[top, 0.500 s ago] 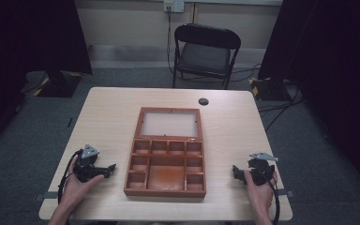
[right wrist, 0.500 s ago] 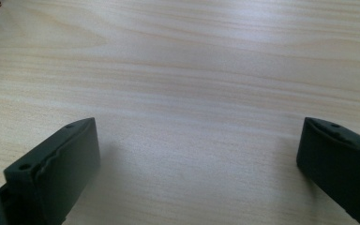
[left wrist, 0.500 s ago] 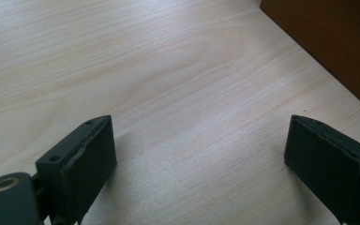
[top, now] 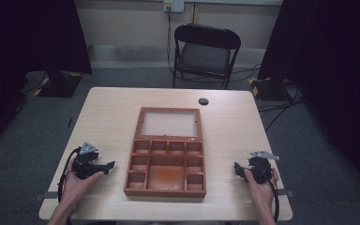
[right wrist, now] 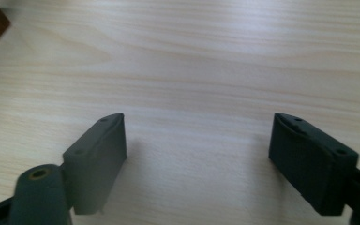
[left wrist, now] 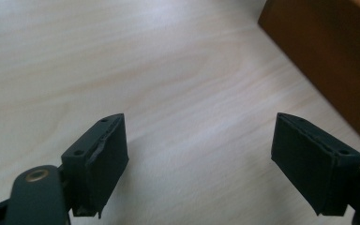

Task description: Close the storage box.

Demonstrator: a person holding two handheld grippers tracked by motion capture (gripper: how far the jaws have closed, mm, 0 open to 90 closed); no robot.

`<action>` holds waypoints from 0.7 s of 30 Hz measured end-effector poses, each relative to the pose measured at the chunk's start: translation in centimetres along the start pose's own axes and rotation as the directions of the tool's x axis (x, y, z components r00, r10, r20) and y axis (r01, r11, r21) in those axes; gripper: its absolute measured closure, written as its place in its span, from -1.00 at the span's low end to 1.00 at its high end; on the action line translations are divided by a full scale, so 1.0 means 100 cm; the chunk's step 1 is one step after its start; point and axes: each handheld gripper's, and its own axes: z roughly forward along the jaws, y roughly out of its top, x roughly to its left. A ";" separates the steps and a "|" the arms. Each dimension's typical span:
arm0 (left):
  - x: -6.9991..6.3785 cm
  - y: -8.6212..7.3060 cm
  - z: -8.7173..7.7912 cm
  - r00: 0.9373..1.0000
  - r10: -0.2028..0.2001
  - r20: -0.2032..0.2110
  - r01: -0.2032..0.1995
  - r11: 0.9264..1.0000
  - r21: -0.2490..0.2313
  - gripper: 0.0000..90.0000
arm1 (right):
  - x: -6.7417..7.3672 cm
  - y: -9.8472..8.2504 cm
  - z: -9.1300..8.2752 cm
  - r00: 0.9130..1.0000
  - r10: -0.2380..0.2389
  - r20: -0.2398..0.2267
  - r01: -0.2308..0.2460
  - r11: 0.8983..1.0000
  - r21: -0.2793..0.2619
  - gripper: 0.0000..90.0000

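Pale wood worktop (top: 108,117) holds an open brown box (top: 166,159) between your left claw (top: 108,167) and right claw (top: 237,169), both open and empty, so reach inward next, I think.

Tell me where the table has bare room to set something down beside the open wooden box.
Bare wood lies left of the wooden box, beyond the left gripper, and right of it, beyond the right gripper. A strip runs behind the lid up to the small black disc. The near edge of the table is tight.

place: recording lab | cues: black curtains (top: 23,42); folding chair (top: 205,54); taped floor cables (top: 274,101)
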 end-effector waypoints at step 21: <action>-0.004 0.058 0.017 0.995 -0.029 0.099 0.035 0.998 -0.060 -0.50 | 0.032 0.061 0.018 0.987 -0.079 -0.138 0.070 0.995 -0.071 -0.60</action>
